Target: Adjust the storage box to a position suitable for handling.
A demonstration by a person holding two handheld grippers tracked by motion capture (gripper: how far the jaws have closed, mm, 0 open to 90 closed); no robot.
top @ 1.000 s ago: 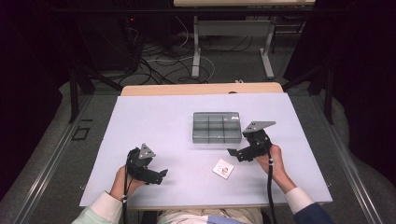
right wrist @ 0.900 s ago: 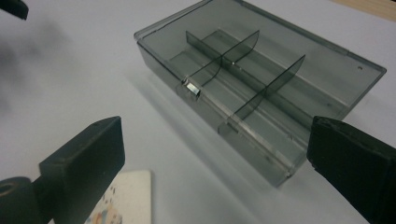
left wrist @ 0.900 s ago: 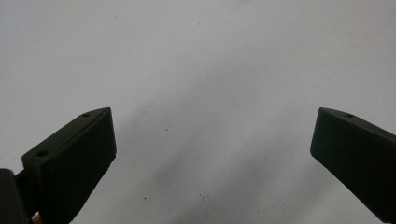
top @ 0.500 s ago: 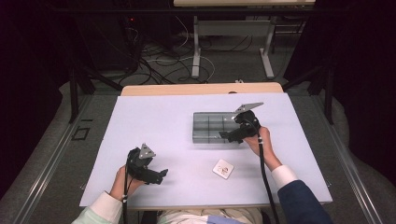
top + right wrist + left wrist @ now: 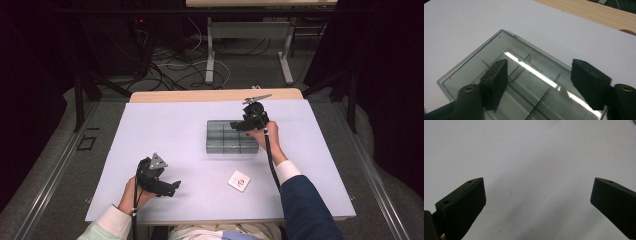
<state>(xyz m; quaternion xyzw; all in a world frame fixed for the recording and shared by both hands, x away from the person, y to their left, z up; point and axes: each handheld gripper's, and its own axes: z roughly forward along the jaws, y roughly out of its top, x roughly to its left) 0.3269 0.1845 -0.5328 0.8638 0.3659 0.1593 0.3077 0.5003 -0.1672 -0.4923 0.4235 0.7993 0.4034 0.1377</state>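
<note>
White table top (image 5: 165, 130), bordered at its far edge by a wooden strip (image 5: 200, 95); broad bare areas lie left of centre and along the near edge. Clear compartmented box (image 5: 231, 137) (dividers visible, lid shut) sits right of centre, well inside all edges. Right gripper (image 5: 239, 125) hovers over the box's far right corner; its jaws have just been closing and stand partly apart with nothing between them, the box lid (image 5: 499, 50) below. Left gripper (image 5: 170, 189) rests near the front left edge, jaws wide over bare surface (image 5: 536, 170), well apart from the box. Small white square card (image 5: 239, 181) lies between box and near edge. Beyond the table: dark floor, cables (image 5: 165, 65), a desk frame (image 5: 250, 30).
</note>
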